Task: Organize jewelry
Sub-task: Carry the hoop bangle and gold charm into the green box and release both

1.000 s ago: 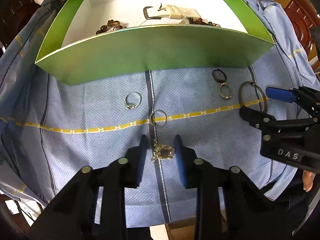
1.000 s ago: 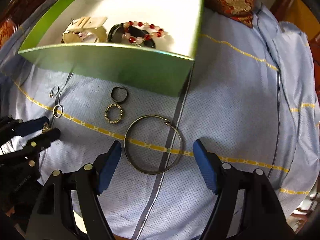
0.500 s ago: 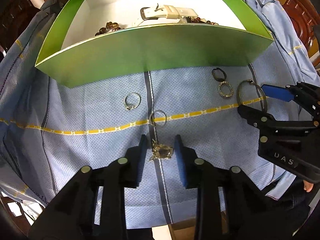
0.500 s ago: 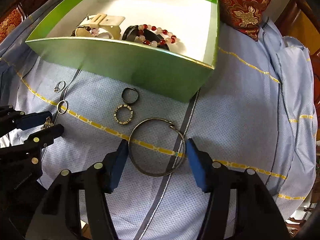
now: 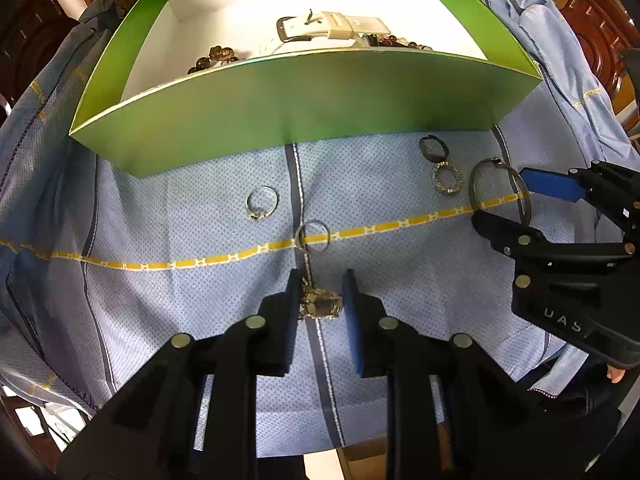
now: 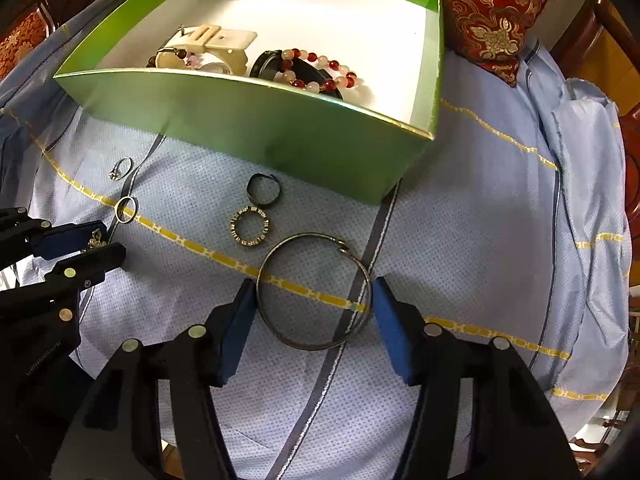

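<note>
Left gripper (image 5: 320, 300) sat low over the blue cloth (image 5: 200, 320), fingers apart with a gold pendant (image 5: 320, 304) between the pads; left pad looked to touch it, right pad just beside, contact unclear. Plain ring (image 5: 313, 235) lay just ahead of the fingertips on the yellow stripe, and a stone-set ring (image 5: 261, 202) further ahead and to the left. Green box (image 5: 300, 108) stood beyond both, holding a white watch strap (image 5: 332, 29) and brown beads (image 5: 216, 58).

Right gripper (image 6: 314, 304) also low on the cloth, fingers apart and bracketing a thin metal bangle (image 6: 314, 290); both blue pads were at or against the bangle's outer rim, and whether they pressed it could not be told. Bangle lay flat. Ahead of the fingertips and a little left: a studded gold ring (image 6: 250, 227), then a dark ring (image 6: 263, 189) touching or nearly touching it, close to the box's front wall. Inside the box on this side, a red-and-white bead bracelet (image 6: 320, 70) over a dark band (image 6: 267, 63). Red patterned cushion (image 6: 492, 12) lay beyond the box on the right.
</note>
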Demonstrator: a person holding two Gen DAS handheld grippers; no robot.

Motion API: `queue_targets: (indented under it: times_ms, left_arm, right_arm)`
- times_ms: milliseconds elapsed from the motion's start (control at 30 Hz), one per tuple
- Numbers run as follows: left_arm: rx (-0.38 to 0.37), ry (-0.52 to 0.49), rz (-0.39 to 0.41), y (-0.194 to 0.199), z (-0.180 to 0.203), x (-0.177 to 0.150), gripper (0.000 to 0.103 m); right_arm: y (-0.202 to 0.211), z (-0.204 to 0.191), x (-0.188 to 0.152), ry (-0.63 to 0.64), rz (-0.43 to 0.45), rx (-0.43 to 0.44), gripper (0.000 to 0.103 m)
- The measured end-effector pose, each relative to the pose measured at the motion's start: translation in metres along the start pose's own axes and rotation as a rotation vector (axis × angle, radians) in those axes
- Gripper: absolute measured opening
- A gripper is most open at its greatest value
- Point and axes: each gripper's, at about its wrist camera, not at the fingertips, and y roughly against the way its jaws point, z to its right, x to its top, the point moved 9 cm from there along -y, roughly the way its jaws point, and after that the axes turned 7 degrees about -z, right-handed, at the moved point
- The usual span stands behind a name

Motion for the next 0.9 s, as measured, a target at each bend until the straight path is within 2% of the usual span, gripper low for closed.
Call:
queue_targets:
  times_ms: [400, 733, 900]
  left_arm:
    - [-0.009, 0.005, 0.019, 0.006, -0.002, 0.002, 0.020]
    - [-0.092, 0.094, 0.178, 0.057, -0.032, 0.015, 0.019]
    - [-0.085, 0.114, 0.257, 0.091, -0.045, 0.044, 0.019]
  right_arm:
    - [0.023, -0.009, -0.002, -0.004, 0.036, 0.040, 0.058]
    - [0.085, -0.001, 0.013, -0.039, 0.217, 0.163, 0.058]
    - [0.108, 0.005, 0.035, -0.057, 0.293, 0.193, 0.058]
